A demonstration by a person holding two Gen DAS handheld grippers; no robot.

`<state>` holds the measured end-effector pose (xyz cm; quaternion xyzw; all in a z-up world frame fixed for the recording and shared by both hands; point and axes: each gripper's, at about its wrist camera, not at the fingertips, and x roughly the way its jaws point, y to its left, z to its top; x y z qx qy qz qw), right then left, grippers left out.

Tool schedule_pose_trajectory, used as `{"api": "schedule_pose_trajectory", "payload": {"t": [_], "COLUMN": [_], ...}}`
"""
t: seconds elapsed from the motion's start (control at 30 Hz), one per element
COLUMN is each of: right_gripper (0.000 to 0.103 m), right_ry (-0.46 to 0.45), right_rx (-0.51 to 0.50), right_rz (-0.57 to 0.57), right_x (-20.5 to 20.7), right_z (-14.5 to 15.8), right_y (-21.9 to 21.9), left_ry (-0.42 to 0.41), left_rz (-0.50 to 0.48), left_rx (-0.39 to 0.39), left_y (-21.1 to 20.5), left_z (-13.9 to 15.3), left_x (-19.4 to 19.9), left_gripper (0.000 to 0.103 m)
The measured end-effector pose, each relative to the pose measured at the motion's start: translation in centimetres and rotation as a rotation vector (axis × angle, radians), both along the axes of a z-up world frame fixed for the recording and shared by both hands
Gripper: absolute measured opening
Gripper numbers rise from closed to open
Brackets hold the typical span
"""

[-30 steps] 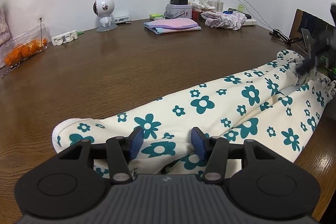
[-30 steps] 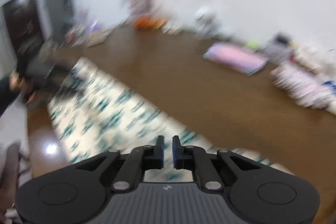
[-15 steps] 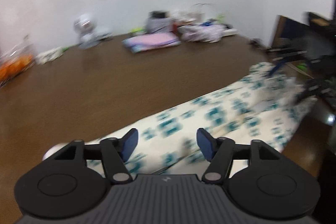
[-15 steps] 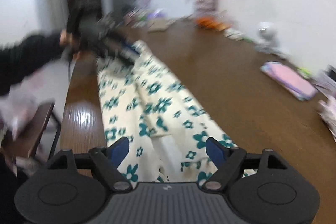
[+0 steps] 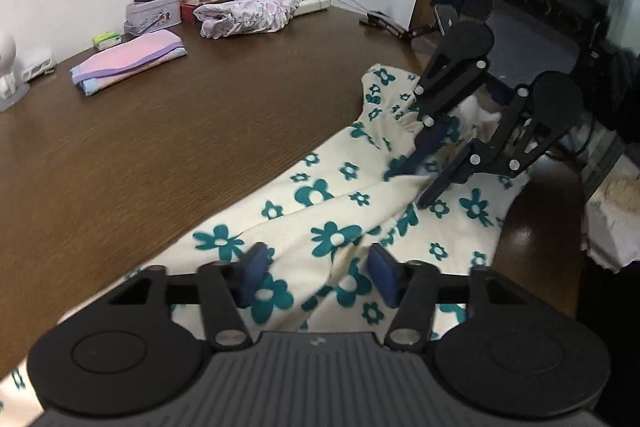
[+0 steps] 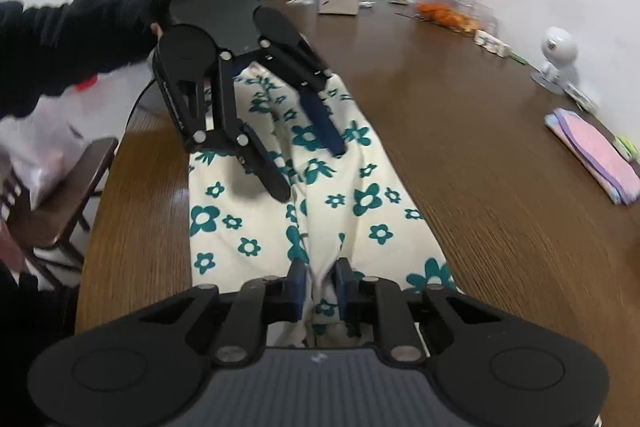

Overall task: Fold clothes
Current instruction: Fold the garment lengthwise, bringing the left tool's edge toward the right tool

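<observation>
Cream cloth with teal flower print, a pair of long trousers, lies stretched along the near edge of the dark brown wooden bench. Both legs lie side by side with a crease between them.

The left tongs are released, with the blue pads wide apart over the flowered cloth, and they hold nothing. In the right wrist view the same left tongs hang tilted over the far end of the trousers, with one finger low near the cloth; a black sleeve is behind them.

The right tongs are clenched on a raised fold of the cream cloth, which stands between the two blue pads. In the left wrist view the right tongs point down at the gathered waist end of the trousers, near the bench edge.

Far on the bench lie a folded pink and lilac cloth and a crumpled pale printed garment, well apart from the trousers. A small white round camera stands by the wall.
</observation>
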<state>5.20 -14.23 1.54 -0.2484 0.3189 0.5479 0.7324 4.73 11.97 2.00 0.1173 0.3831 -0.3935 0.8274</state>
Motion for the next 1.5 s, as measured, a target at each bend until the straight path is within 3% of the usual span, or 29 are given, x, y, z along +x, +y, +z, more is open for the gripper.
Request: {"api": "schedule_pose_trajectory", "payload": {"t": [0.03, 0.07, 0.1, 0.13, 0.17, 0.2, 0.27, 0.37, 0.43, 0.47, 0.5, 0.57, 0.6, 0.7, 0.73, 0.83, 0.87, 0.97, 1.03, 1.07, 1.1, 1.13, 1.17, 1.2, 1.27, 1.4, 1.5], "right_gripper": [0.031, 0.049, 0.054, 0.052, 0.030, 0.025, 0.023, 0.023, 0.027, 0.040, 0.061, 0.071, 0.072, 0.079, 0.076, 0.017, 0.012, 0.013, 0.022, 0.040, 0.065, 0.071, 0.063, 0.044, 0.025, 0.019, 0.019], "right_ry": [-0.006, -0.006, -0.008, 0.001, 0.014, 0.022, 0.034, 0.012, -0.028, -0.052, -0.079, -0.131, -0.144, -0.096, -0.069, -0.030, -0.027, -0.019, -0.013, -0.011, -0.008, -0.005, -0.002, 0.000, 0.068, 0.079, -0.003], "right_rx": [0.001, -0.003, -0.002, -0.007, -0.017, -0.005, 0.037, 0.023, 0.025, 0.021, 0.017, 0.007, -0.011, -0.084, -0.116, -0.149, -0.143, -0.127, -0.115, -0.110, -0.104, -0.099, -0.093, -0.087, -0.116, -0.120, -0.159], "right_rz": [-0.010, -0.010, -0.001, -0.004, -0.015, -0.037, -0.094, -0.135, -0.147, -0.144, -0.138, -0.125, -0.122, -0.108, -0.115, -0.131, -0.136, -0.149, -0.157, -0.161, -0.166, -0.170, -0.174, -0.179, -0.179, -0.185, -0.215], "right_x": [-0.2, -0.6, -1.1, -1.3, -1.4, -1.6, -1.8, -3.0, -4.0, -4.2, -4.3, -4.5, -4.3, -2.3, -1.6, -0.9, -1.1, -1.4, -1.6, -1.7, -1.8, -1.9, -2.0, -2.1, -1.6, -1.2, -1.0], "right_z": [0.3, 0.5, 0.6, 0.4, 0.1, 0.0, -0.3, 0.2, 1.3, 1.7, 2.0, 2.6, 2.7, 1.8, 1.3, 0.7, 0.8, 1.0, 1.2, 1.2, 1.3, 1.4, 1.5, 1.6, 0.6, 0.5, 0.7], "right_y": [-0.4, -0.9, -1.5, -2.1, -2.6, -3.1, -4.4, -5.0, -5.6, -6.1, -6.7, -8.0, -8.3, -7.8, -7.4, -7.0, -7.1, -7.3, -7.5, -7.6, -7.7, -7.7, -7.8, -7.9, -7.6, -8.2, -8.0], "left_ry": [0.013, 0.024, 0.020, 0.001, 0.003, 0.006, 0.019, -0.001, -0.034, -0.060, -0.084, -0.103, -0.106, -0.106, -0.105, -0.103, -0.102, -0.106, -0.111, -0.112, -0.110, -0.111, -0.111, -0.112, -0.113, -0.088, -0.068], "left_rz": [-0.004, -0.008, -0.010, -0.011, 0.000, 0.010, 0.034, 0.079, 0.106, 0.123, 0.139, 0.186, 0.215, 0.266, 0.276, 0.296, 0.298, 0.344, 0.387, 0.407, 0.419, 0.420, 0.421, 0.420, 0.418, 0.454, 0.469], "left_rx": [-0.009, -0.015, -0.001, -0.002, -0.009, -0.015, -0.025, -0.001, 0.027, 0.029, 0.031, 0.044, 0.057, 0.080, 0.094, 0.128, 0.135, 0.118, 0.097, 0.088, 0.085, 0.094, 0.102, 0.105, 0.111, 0.082, 0.035], "left_y": [0.5, 1.0, 1.2, 1.5, 2.0, 2.4, 3.0, 3.6, 4.2, 4.9, 5.6, 7.1, 7.8, 9.0, 9.1, 9.5, 9.7, 11.5, 13.0, 13.7, 14.1, 14.2, 14.3, 14.3, 14.4, 15.1, 15.2], "left_z": [-0.1, -0.1, -0.5, -0.6, -0.6, -0.6, -0.7, -0.2, 0.5, 1.0, 1.5, 2.1, 2.2, 1.9, 1.6, 1.0, 0.8, 0.9, 1.1, 1.2, 1.2, 1.1, 1.0, 0.8, 0.6, 0.1, -0.2], "left_x": [-0.3, -0.6, -1.0, -1.3, -1.5, -1.6, -1.5, -2.3, -3.3, -4.3, -5.2, -6.3, -6.6, -7.2, -7.4, -8.0, -8.2, -8.9, -9.2, -9.4, -9.3, -9.2, -9.1, -9.0, -9.0, -9.2, -10.2], "left_gripper": [0.040, 0.035, 0.032, 0.032, 0.028, 0.024, 0.021, 0.022, 0.033, 0.046, 0.055, 0.057, 0.057, 0.058, 0.058, 0.058, 0.058, 0.060, 0.062, 0.066, 0.070, 0.070, 0.071, 0.071, 0.071, 0.072, 0.073]}}
